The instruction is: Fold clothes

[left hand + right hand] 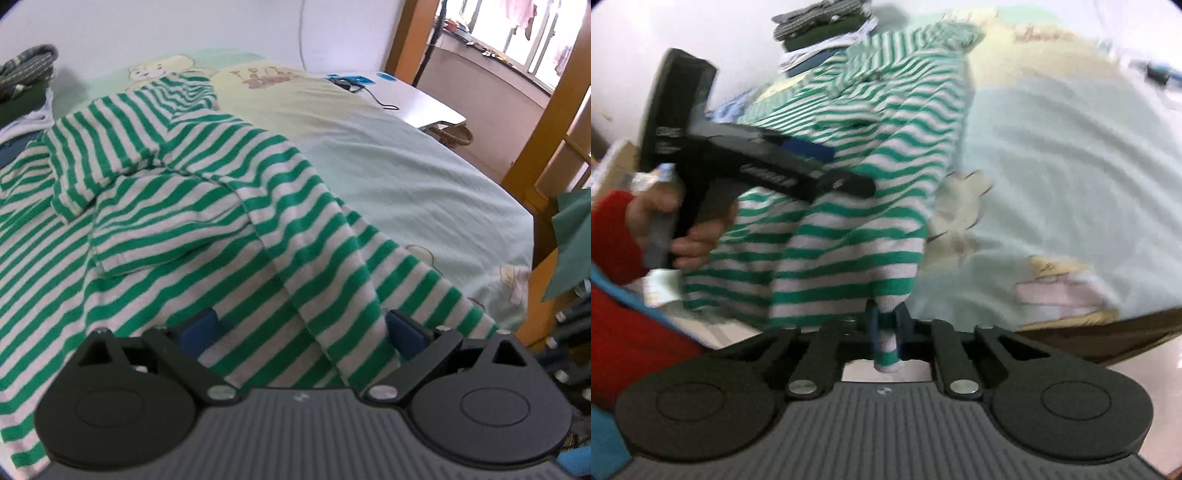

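Note:
A green-and-white striped garment [177, 206] lies crumpled on a pale green bed sheet [406, 177], one sleeve folded over its chest. My left gripper [303, 328] is open wide low over the garment's near part, and striped cloth runs between its blue pads [199, 328] without being pinched. In the right wrist view, my right gripper [886, 332] is shut on a narrow fold at the edge of the striped garment [857, 221], which stretches up from it. A hand [694, 236] with a red sleeve holds the left gripper [834, 168] over the cloth.
A stack of folded clothes [26, 70] sits at the bed's far left. Beyond the bed stand a white table [417, 99] with a cable and blue items, a wicker basket [452, 134] and a wooden door frame [546, 147]. Green cloth [572, 240] hangs at the right.

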The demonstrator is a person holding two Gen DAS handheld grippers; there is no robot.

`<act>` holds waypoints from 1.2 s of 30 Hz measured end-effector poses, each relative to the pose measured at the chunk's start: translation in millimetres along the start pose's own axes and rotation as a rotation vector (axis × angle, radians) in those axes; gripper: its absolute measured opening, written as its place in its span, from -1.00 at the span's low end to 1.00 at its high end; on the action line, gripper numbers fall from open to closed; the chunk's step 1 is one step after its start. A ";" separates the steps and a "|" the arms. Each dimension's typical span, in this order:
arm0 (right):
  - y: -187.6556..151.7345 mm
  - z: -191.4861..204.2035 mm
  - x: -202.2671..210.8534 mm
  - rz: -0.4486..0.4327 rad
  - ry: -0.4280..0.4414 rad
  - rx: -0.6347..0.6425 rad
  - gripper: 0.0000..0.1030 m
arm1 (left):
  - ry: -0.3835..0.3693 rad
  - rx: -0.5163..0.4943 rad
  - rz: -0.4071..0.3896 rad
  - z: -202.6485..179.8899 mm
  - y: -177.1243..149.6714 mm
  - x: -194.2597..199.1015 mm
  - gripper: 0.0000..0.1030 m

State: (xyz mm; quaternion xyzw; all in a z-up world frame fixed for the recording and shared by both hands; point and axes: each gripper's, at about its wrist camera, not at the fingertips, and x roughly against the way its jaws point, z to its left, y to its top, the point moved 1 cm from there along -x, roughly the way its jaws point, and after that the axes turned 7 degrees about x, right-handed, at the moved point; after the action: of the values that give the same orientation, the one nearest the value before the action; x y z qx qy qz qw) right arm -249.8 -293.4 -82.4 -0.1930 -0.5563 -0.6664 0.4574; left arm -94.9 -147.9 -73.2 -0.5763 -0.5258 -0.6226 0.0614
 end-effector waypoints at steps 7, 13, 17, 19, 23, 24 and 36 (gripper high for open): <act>-2.9 -21.2 -5.8 0.105 0.037 -0.127 -0.85 | -0.038 -0.008 -0.001 -4.6 -2.3 0.3 0.93; -4.6 -32.7 -18.3 0.238 -0.003 -0.160 -0.81 | 0.003 -0.099 -0.006 -15.9 -8.9 -2.8 0.95; 11.7 -22.4 7.4 0.247 -0.157 0.004 -0.78 | 0.002 -0.088 -0.010 -14.8 -12.5 1.1 0.95; 31.0 -23.1 18.8 0.116 -0.094 -0.049 -0.77 | 0.002 -0.084 -0.014 -15.7 -14.8 2.2 0.96; 54.5 -18.6 -4.1 -0.005 -0.070 -0.056 -0.76 | 0.010 -0.114 -0.012 -21.5 -16.5 -0.3 0.97; 52.8 -21.9 -9.2 0.006 -0.075 -0.056 -0.73 | 0.008 -0.111 -0.012 -21.3 -17.2 1.0 0.97; 65.3 -13.4 -19.4 0.174 -0.177 0.147 -0.63 | -0.050 -0.091 -0.046 -22.5 -48.7 29.3 0.78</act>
State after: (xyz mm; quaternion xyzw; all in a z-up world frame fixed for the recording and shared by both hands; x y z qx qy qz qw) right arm -182.7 -295.6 -64.6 -0.2645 -0.6230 -0.5620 0.4755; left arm -152.5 -127.2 -73.8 -0.5816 -0.5115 -0.6325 0.0073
